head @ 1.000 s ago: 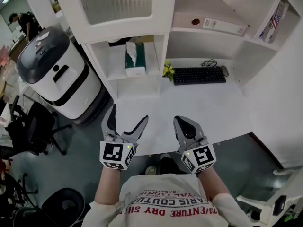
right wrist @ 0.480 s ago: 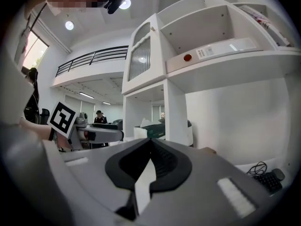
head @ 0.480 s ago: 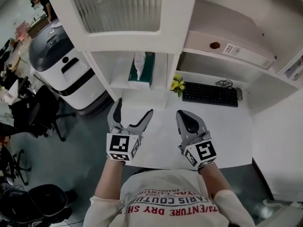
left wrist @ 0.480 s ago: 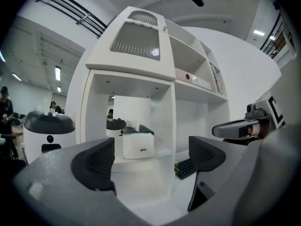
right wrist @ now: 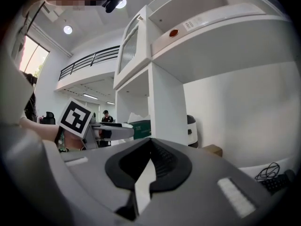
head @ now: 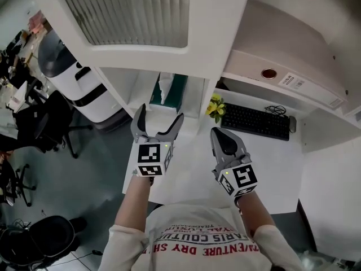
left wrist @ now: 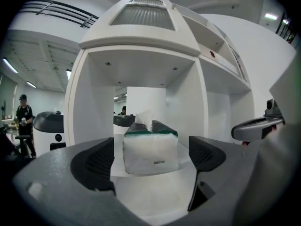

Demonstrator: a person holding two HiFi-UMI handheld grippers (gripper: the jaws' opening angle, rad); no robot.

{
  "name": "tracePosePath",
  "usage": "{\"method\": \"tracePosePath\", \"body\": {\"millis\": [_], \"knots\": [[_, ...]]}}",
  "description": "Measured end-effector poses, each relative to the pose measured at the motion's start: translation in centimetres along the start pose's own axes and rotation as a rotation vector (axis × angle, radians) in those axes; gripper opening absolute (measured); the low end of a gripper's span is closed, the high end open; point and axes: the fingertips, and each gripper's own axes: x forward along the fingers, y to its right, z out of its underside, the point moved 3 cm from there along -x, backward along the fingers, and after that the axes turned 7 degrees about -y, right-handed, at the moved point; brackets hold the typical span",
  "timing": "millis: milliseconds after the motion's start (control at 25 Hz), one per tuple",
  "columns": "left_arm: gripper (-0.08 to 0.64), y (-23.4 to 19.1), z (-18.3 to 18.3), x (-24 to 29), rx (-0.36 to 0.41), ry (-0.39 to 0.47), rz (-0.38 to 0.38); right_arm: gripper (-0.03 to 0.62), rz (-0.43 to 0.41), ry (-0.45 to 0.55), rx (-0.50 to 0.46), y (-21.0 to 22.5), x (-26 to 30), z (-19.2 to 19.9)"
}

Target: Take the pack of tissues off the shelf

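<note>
The pack of tissues [head: 169, 90], white with a green top and a tissue sticking up, stands on the low shelf [head: 148, 97] of the white unit. My left gripper [head: 159, 119] is open just in front of it, fingers spread wider than the pack. In the left gripper view the pack [left wrist: 150, 145] sits centred beyond the two dark pads [left wrist: 96, 161], apart from them. My right gripper [head: 221, 135] is shut and empty, over the desk to the right. In the right gripper view the pack [right wrist: 141, 125] shows beyond the left gripper [right wrist: 113, 126].
A black keyboard [head: 256, 121] and small yellow flowers [head: 214, 106] lie on the white desk [head: 271, 168]. A cabinet door [head: 130, 16] overhangs the shelf. A white-and-grey machine [head: 73, 78] and office chairs [head: 39, 129] stand at the left. A person [left wrist: 22, 121] is far behind.
The view has closed in on the shelf unit. Both grippers have moved forward, the left one up to the shelf opening before the tissue pack. Jaw states are unchanged.
</note>
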Motion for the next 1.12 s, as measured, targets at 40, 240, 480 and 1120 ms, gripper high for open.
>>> {"method": "tracePosePath", "body": {"millis": [40,240,480,1120], "knots": [[0.5,0.0,0.1,0.5,0.003,-0.009,-0.007,0.002,0.0,0.001,0.006,0.2,0.3,0.1],[0.511,0.2,0.5,2.8,-0.01,-0.038,-0.033,0.002,-0.012,0.004,0.009,0.6,1.6,0.3],[0.509,-0.1,0.4,5.0,0.026,-0.078,-0.035,0.002,0.002,0.005,0.013,1.3,1.8,0.6],[0.433,-0.6,0.0,4.3,0.053,-0.083,0.005,0.002,0.044,0.011,-0.013,1.2,0.2,0.1]]}}
